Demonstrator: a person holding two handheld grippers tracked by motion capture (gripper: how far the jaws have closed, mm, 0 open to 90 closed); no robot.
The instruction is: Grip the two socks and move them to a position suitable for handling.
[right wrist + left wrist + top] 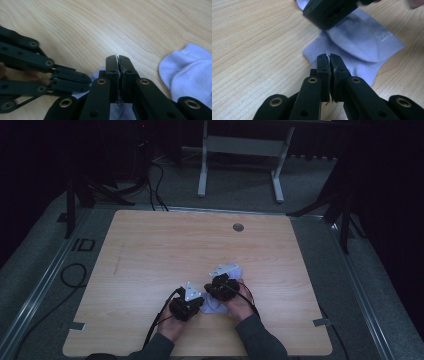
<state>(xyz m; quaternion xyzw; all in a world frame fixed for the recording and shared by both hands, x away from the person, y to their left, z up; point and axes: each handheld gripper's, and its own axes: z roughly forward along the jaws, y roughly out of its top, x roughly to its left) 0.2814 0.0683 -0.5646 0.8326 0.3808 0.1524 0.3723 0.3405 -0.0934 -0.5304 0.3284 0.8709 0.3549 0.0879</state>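
Note:
A pale lavender sock (213, 306) lies flat on the wooden table (150, 255) near its front edge, under both grippers. In the left gripper view the sock (367, 42) spreads out just beyond my left gripper (329, 57), whose jaws are pressed together at the sock's near edge. I see no fabric pulled up between them. My right gripper (117, 58) is shut too, its tips over bare wood and sock fabric (190, 72) to its right and beneath it. The left gripper (75, 78) comes in from the left there, and the two grippers (202, 301) (211, 282) stand close together.
A small round grommet (238, 227) sits near the table's far edge. Black cables (155, 322) trail off the front of the table. Beyond the table stand the legs of a white frame (202, 170) and dark tripod stands (72, 200).

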